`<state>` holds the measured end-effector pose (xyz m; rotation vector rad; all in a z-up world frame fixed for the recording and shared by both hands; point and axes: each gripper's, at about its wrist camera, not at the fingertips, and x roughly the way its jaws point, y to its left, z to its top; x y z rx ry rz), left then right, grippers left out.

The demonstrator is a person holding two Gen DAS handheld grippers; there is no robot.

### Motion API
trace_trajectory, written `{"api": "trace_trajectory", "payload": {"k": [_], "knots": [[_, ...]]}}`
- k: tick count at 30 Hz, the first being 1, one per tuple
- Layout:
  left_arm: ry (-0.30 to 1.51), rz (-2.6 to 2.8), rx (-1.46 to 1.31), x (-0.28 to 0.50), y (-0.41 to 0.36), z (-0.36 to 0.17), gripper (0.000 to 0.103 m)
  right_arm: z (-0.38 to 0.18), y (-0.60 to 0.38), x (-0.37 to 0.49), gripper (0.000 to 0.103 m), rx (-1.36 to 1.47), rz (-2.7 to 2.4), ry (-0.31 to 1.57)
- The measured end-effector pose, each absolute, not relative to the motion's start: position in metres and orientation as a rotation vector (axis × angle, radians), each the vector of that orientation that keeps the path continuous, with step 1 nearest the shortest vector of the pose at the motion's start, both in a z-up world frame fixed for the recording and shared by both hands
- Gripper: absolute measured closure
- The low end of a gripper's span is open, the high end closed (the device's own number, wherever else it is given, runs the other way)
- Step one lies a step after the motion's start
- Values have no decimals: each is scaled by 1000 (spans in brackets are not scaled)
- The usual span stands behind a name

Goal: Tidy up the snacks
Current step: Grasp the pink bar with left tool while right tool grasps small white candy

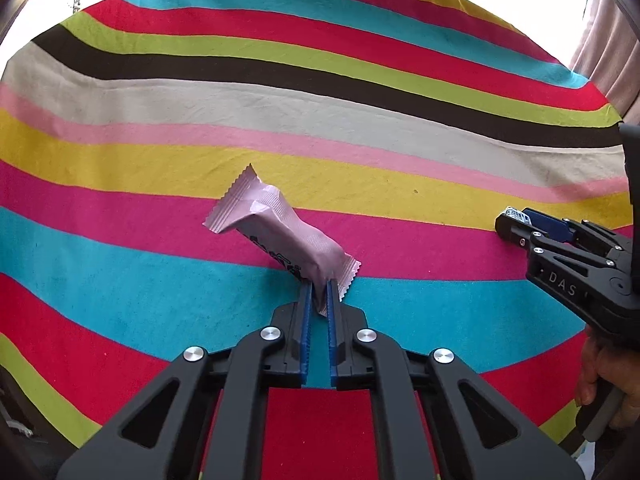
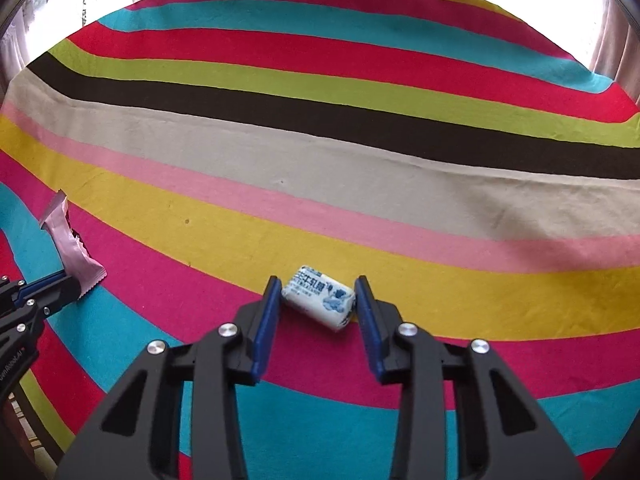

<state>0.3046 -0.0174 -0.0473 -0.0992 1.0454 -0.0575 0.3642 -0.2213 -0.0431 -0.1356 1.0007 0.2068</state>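
While the left gripper [image 1: 319,288] pinches the near end of a pink wrapper [image 1: 280,236], the rest of that packet sticks out ahead of the blue pads [image 1: 306,300], angled up and to the left, with its far crimped end over the magenta and yellow stripes of the cloth [image 1: 320,120]. Its jaws are pressed almost together, with only the thin foil between them. Black print runs along the lower edge of the wrapper; it is too small to read.

From the right wrist view, the right gripper [image 2: 316,300] straddles a small white candy [image 2: 319,301] with blue print, which lies on the cloth where the yellow stripe meets the magenta one. The left pad sits right at the candy's left end and the right pad right at its right end — whether they actually press on it cannot be told. The candy lies at a slant, its right end nearer the camera.

At the right edge of the left view, a hand [image 1: 604,376] holds the right gripper's handle. The two grippers work well apart — the pink wrapper shows only at the far left of the right view, with the left gripper's tip on it.
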Motion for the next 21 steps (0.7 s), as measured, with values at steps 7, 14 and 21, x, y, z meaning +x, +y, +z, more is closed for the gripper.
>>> {"api": "trace_trajectory", "payload": {"k": [7, 14, 21], "knots": [[1034, -73, -132, 281, -7, -39, 101, -45, -226, 337, 66, -67, 184, 989], [1031, -101, -129, 240, -16, -30, 103, -42, -218, 284, 66, -26, 107, 1022], [1027, -109, -129, 197, -23, -22, 103, -36, -210, 230, 66, -38, 98, 1019]]}}
